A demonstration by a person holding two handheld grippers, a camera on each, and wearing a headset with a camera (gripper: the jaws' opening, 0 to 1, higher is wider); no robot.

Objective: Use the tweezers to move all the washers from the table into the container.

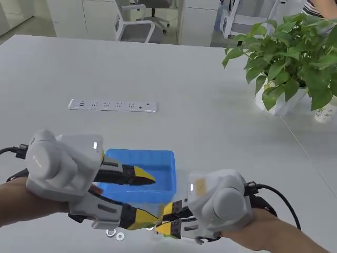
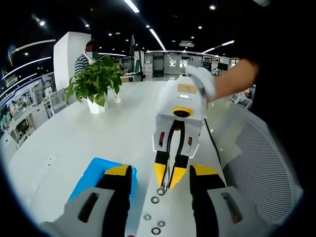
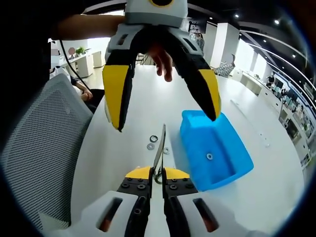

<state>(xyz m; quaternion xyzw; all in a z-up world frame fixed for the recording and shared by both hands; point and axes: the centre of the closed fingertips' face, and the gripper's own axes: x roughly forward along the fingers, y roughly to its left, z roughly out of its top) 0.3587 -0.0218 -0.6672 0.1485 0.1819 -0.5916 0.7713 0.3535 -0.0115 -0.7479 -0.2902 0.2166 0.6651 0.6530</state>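
My right gripper [image 3: 157,174] is shut on thin metal tweezers [image 3: 159,147], which point forward over the white table. In the left gripper view the tweezers' tips [image 2: 163,186] come down at one washer [image 2: 161,191]; I cannot tell if they pinch it. Several more washers [image 2: 155,200] lie on the table beside it, also seen in the right gripper view as washers [image 3: 150,146]. The blue container [image 3: 217,148] stands just beside them with one washer [image 3: 209,156] inside. My left gripper [image 2: 160,173] is open and holds nothing, facing the right gripper [image 1: 160,220] across the washers.
A white power strip [image 1: 112,105] lies farther back on the table. A potted green plant [image 1: 287,58] stands at the far right. Office chairs stand beyond the table's far edge. A mesh chair back [image 3: 44,143] is close to the table's near edge.
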